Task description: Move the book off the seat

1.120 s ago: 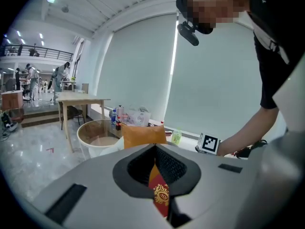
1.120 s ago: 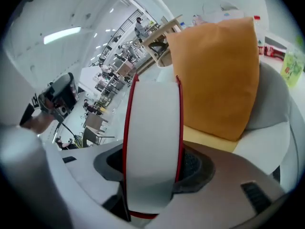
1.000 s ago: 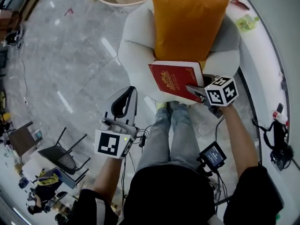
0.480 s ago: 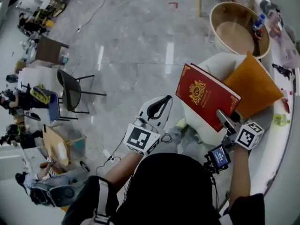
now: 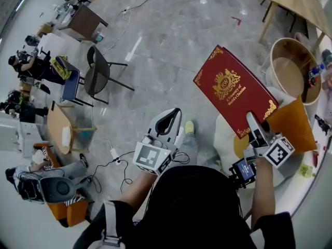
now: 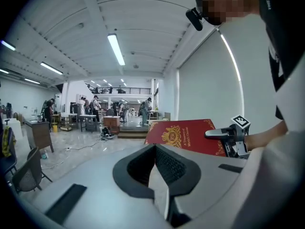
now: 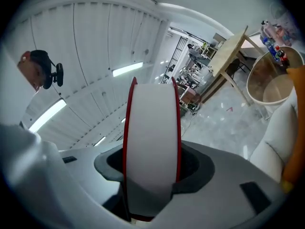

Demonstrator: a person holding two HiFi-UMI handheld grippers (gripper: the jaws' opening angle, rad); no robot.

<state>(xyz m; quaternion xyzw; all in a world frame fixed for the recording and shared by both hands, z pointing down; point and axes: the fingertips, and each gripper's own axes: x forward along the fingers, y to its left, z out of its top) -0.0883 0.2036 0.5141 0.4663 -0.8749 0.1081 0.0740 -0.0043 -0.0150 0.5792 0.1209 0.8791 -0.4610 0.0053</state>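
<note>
Gripping book (image 5: 228, 95) near its lower edge with right gripper (image 5: 252, 122), pads pressed on both covers, white page edge filling gap between jaws in right gripper view. Holding it high, ahead at right, right forearm (image 5: 262, 191) stretched forward, jaws pointing up and away from body. Carrying left gripper (image 5: 167, 122) lower, ahead of chest, left forearm (image 5: 129, 191) angled inward, jaws pressed together, nothing between, tips pointing forward.

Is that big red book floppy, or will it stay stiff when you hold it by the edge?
Probably stiff: the red book juts out flat though the right tool grips only one edge. Likely heavyish: its page block looks thick.
</note>
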